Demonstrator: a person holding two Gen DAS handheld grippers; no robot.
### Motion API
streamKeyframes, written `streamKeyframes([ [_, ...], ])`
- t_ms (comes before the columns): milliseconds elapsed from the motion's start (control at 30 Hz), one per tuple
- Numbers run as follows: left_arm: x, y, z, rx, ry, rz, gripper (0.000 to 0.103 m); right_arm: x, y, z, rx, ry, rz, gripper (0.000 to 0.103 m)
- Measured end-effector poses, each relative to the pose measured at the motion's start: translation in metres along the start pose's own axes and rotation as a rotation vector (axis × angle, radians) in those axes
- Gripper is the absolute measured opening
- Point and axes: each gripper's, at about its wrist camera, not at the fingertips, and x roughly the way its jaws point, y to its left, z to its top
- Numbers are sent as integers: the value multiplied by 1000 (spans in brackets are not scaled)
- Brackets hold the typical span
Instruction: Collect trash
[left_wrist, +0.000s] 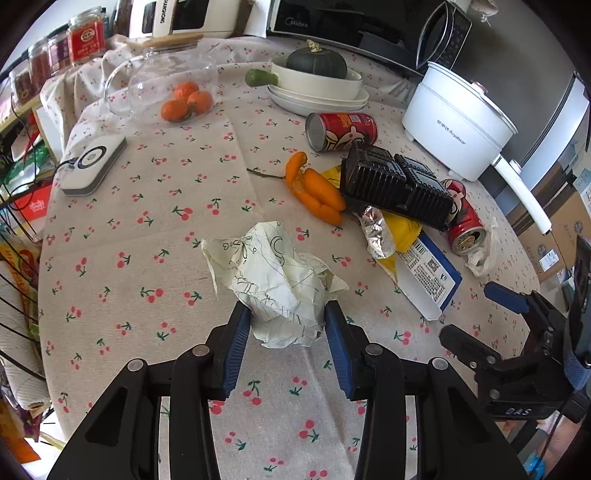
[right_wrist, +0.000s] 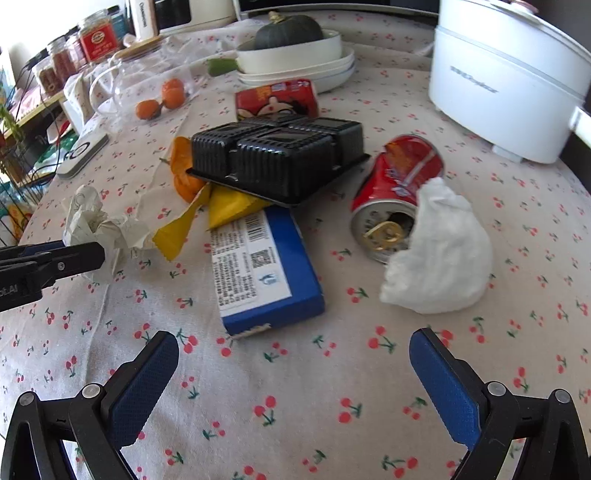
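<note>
Table: a round table under a pale cloth printed with red cherries; kitchen appliances line the far edge, a wire rack stands at the left.
Landmark: the black plastic tray, lying upside down amid the litter.
Cans: two red drink cans, one on its side just behind the tray, one dented to the tray's right, its open end facing the camera.
Paper: one crumpled printed wrapper well in front and left of the tray; one white tissue touching the dented can.
Other litter: one blue box and one yellow wrapper, both tucked partly under the tray; one foil scrap beside it; orange peel to its left.
Cookware: one white electric pot behind the tray, right.
Left gripper: angled down, blue pads pressed closed on the crumpled wrapper.
Right gripper: tilted down over bare cloth in front of the blue box, jaws spread wide, holding nothing.
</note>
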Motion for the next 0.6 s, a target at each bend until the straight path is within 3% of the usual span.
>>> streamKeyframes([
  [167,-2,10,-4,-24,26,7,44,27,11,2,-11,29,-27,103],
  [333,1,13,-8,-21,42,14,44,33,13,6,-12,-11,-99,102],
  [433,3,12,-10,-15,56,18,44,33,10,9,13,-37,-111,97],
  [533,3,9,-12,-11,62,20,44,30,8,11,22,-58,-102,86],
  [600,1,8,-13,-17,65,19,44,26,10,11,8,-67,-77,68],
])
